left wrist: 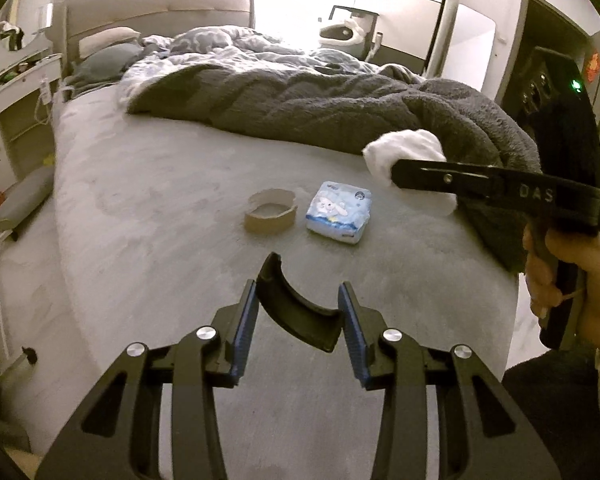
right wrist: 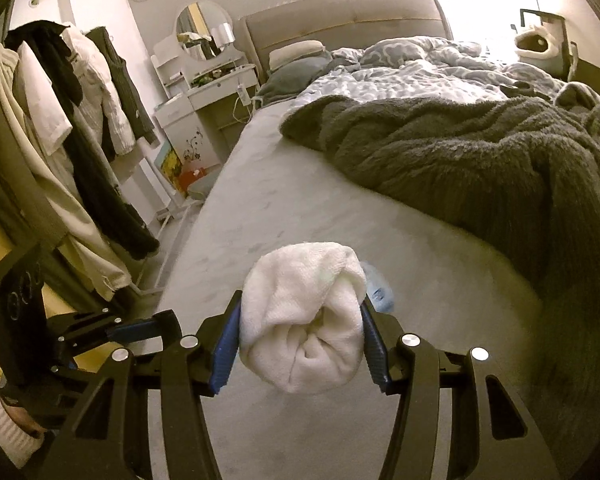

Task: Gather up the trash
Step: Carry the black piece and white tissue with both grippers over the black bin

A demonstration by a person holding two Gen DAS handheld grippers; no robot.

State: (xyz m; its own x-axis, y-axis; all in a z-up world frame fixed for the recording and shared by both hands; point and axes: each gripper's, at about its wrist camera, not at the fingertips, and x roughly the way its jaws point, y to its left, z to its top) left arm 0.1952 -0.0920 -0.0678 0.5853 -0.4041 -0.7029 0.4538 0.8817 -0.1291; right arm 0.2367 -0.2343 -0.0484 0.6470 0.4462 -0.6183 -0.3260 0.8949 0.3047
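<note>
We held a curved black plastic piece [left wrist: 300, 316] in our left gripper [left wrist: 300, 324], its blue-padded fingers [left wrist: 246, 320] pressed against the two ends of the arc, above the grey bed [left wrist: 140, 208]. Taking the bed as our landmark, that piece hung over its near edge, clear of the cover.

Our right gripper [right wrist: 300, 334] was clamped on a wad of white towel-like cloth [right wrist: 300, 320], the fingers [right wrist: 226, 354] squeezing it from both sides so that it bulged out past them. In the left wrist view the same wad [left wrist: 404, 148] showed over the right side of the bed, just in front of the dark fleece blanket [left wrist: 340, 108], with our hand [left wrist: 560, 272] gripping the tool's handle off the bed's right edge.

Still lying on the bed were a flattened brown cardboard ring [left wrist: 270, 212] and a small blue-and-white tissue pack [left wrist: 338, 212], side by side near the middle of the bare cover, the ring to the left of the pack. A little of the pack [right wrist: 378, 290] peeked out behind the wad in the right wrist view.

The blanket lay bunched across the far and right part of the bed, and a patterned duvet [left wrist: 240, 48] was heaped beyond it towards the headboard [left wrist: 160, 4]. Clothes on a rack [right wrist: 80, 120] hung to the left of the bed.
</note>
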